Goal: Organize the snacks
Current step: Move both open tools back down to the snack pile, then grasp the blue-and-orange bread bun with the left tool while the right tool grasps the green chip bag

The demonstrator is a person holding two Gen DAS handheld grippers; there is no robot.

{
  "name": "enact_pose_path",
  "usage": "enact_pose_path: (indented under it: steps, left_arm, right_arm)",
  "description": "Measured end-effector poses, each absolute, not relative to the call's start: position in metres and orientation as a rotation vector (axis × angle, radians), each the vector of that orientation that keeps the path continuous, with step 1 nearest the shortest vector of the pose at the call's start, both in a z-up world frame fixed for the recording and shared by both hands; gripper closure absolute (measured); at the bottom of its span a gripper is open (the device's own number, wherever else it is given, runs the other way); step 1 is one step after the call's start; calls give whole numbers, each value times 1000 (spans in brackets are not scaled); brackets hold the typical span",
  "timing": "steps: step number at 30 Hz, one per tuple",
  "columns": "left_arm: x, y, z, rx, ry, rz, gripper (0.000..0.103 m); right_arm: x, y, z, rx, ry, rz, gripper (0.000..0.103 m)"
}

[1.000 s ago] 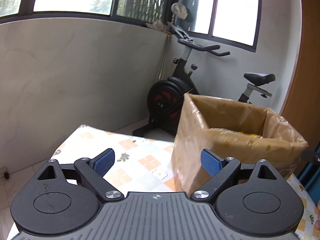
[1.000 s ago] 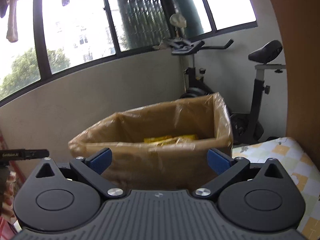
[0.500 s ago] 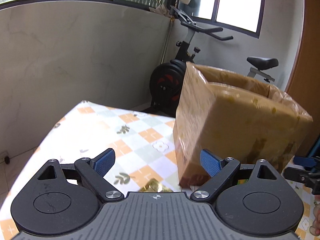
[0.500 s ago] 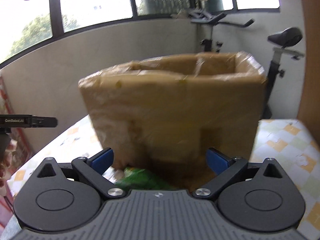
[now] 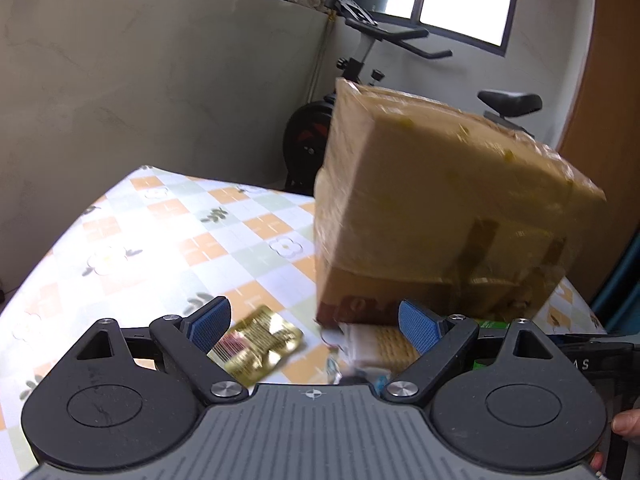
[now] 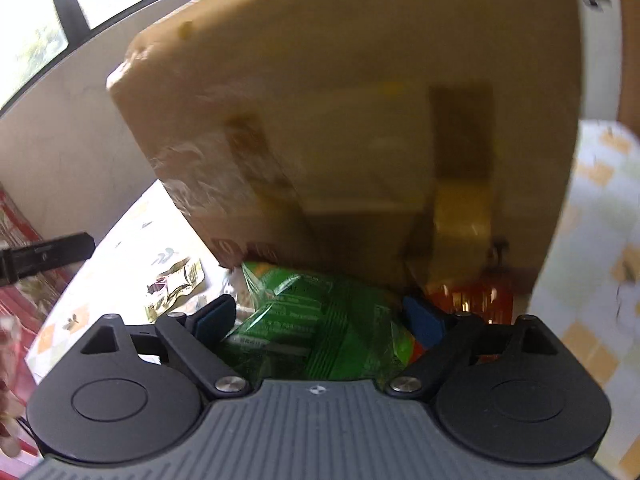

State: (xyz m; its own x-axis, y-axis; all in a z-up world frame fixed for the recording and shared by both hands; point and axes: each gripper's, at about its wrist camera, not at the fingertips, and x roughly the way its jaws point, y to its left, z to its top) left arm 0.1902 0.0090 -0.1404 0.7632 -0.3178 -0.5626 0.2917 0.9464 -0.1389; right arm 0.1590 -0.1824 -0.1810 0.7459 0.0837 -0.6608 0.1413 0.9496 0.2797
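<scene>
A tall cardboard box [image 5: 440, 208] lined with clear plastic stands on the tablecloth. Snack packets lie at its foot. My left gripper [image 5: 314, 320] is open low over the table, with a gold packet [image 5: 260, 344] by its left finger and a pale cracker packet [image 5: 376, 348] by its right one. My right gripper [image 6: 318, 316] hangs over a green snack bag [image 6: 312, 320], which lies between its closing jaws; the pads do not press on it. An orange-red packet [image 6: 476, 300] sits just right of that gripper. The gold packet [image 6: 176, 288] also shows left of it.
The tablecloth [image 5: 180, 240] is checked orange and green, and its far edge curves away at the left. An exercise bike [image 5: 360, 80] stands behind the box against the grey wall. The other gripper shows at each view's edge: the right gripper's side [image 5: 592, 360], the left gripper's side [image 6: 44, 256].
Both grippers have sunk and tipped down toward the table. The box's open top has left view, and the packets at its foot have come into view between the fingers.
</scene>
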Motion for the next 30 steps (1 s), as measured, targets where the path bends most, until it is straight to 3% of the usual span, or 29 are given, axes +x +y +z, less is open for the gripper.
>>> enact_pose_path:
  steps: [5, 10, 20, 30]
  left_arm:
    - [181, -4, -153, -36, 654, -365, 12]
    - [171, -22, -166, -22, 690, -415, 12]
    - [149, -69, -193, 88, 770, -555, 11]
    - [147, -97, -215, 222, 829, -560, 11]
  right_arm:
    - [144, -194, -192, 395, 746, -23, 17]
    - [132, -196, -190, 387, 703, -12, 29]
    - [102, -194, -175, 234, 602, -83, 32]
    - [93, -208, -186, 309, 595, -113, 33]
